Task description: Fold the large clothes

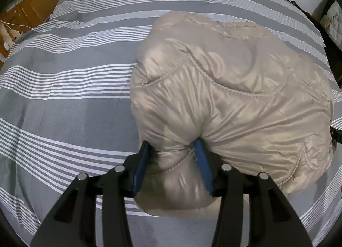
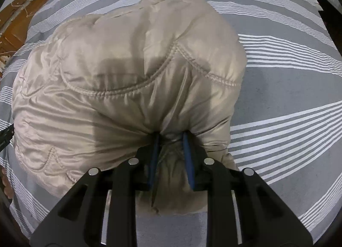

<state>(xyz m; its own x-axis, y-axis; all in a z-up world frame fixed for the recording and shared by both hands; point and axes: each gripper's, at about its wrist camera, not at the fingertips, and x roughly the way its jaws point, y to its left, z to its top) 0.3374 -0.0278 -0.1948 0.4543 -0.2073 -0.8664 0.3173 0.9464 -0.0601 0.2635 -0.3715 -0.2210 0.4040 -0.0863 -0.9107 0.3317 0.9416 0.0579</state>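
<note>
A puffy beige quilted jacket [image 1: 233, 88] lies bunched in a thick folded mound on a bed with a grey and white striped cover [image 1: 64, 97]. My left gripper [image 1: 172, 146] is shut on a gathered fold at the jacket's near left edge, its blue pads pressed into the fabric. In the right wrist view the same jacket [image 2: 119, 71] fills the middle. My right gripper [image 2: 171, 138] is shut on a pinched fold at the jacket's near right edge. The other gripper's black tip [image 2: 6, 135] shows at the left edge.
The striped bed cover [image 2: 288, 88] spreads out on all sides of the jacket. Wooden furniture [image 1: 32, 3] stands beyond the bed's far left corner. A dark frame [image 1: 333, 33] borders the bed on the right.
</note>
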